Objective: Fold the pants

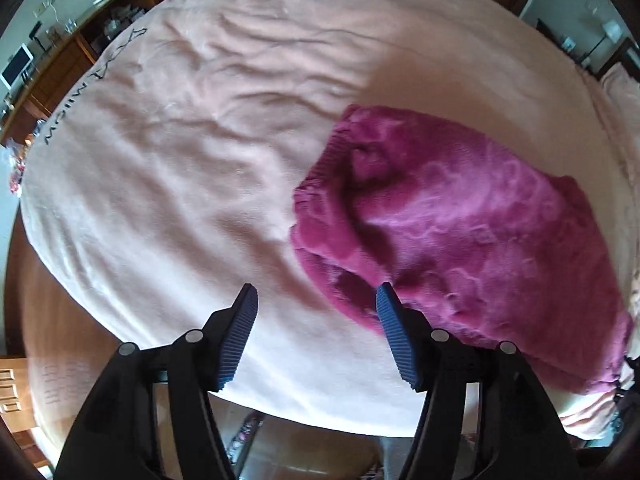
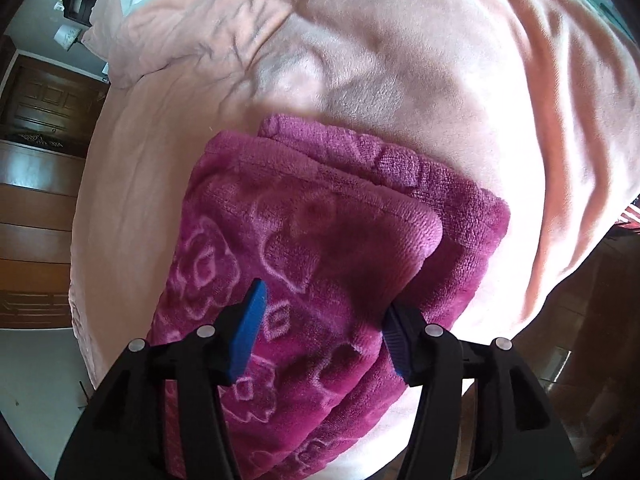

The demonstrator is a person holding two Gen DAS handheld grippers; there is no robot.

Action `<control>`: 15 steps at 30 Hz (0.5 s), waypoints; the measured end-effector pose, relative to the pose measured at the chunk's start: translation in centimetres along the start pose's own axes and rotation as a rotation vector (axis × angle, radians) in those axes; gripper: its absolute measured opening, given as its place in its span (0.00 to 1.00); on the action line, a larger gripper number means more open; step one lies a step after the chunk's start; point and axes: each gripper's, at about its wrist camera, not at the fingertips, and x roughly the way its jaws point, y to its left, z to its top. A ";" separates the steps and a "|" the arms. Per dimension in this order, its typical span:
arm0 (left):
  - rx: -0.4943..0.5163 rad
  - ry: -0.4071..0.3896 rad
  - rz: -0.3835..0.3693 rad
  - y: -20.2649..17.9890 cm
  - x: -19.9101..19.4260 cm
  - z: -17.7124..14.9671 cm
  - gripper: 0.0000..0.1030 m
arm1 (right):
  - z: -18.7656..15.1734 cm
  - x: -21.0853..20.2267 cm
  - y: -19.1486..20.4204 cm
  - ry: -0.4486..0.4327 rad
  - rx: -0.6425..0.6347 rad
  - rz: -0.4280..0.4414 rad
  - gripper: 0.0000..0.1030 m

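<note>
The magenta fleece pants [image 2: 304, 264] lie folded into a thick stack on the bed's pink blanket [image 1: 180, 168], near its front edge, with the embossed flower pattern facing up and the lower layers peeking out along the far and right sides. The right tongs [image 2: 323, 324] hang over the top layer with their blue pads apart and nothing pinched between them (the right pad sits just at the folded edge). The left tongs [image 1: 316, 316] stand apart too, over bare blanket just beside the ribbed end of the pants, gripping nothing.
</note>
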 end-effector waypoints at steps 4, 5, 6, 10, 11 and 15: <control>-0.057 0.006 -0.109 -1.7 -0.2 -0.1 0.65 | 0.2 0.2 -0.1 0.007 0.001 0.000 0.54; -0.082 0.014 -0.140 -2.0 0.0 -0.2 0.67 | 0.3 0.2 -0.1 0.006 0.002 0.000 0.54; -0.107 0.025 -0.167 -2.2 0.5 -0.3 0.67 | 0.2 0.2 -0.1 0.005 0.005 -0.001 0.54; -0.227 0.055 -0.217 -2.2 2.7 -0.3 0.67 | 0.3 0.0 -0.2 0.003 -0.005 -0.010 0.54; -0.260 0.063 -0.223 -2.0 3.4 -0.3 0.67 | 0.4 -0.1 -0.2 0.003 -0.008 -0.013 0.54; -0.379 0.102 -0.225 -1.5 6.5 -0.2 0.67 | 0.9 0.1 0.0 0.008 -0.026 -0.030 0.54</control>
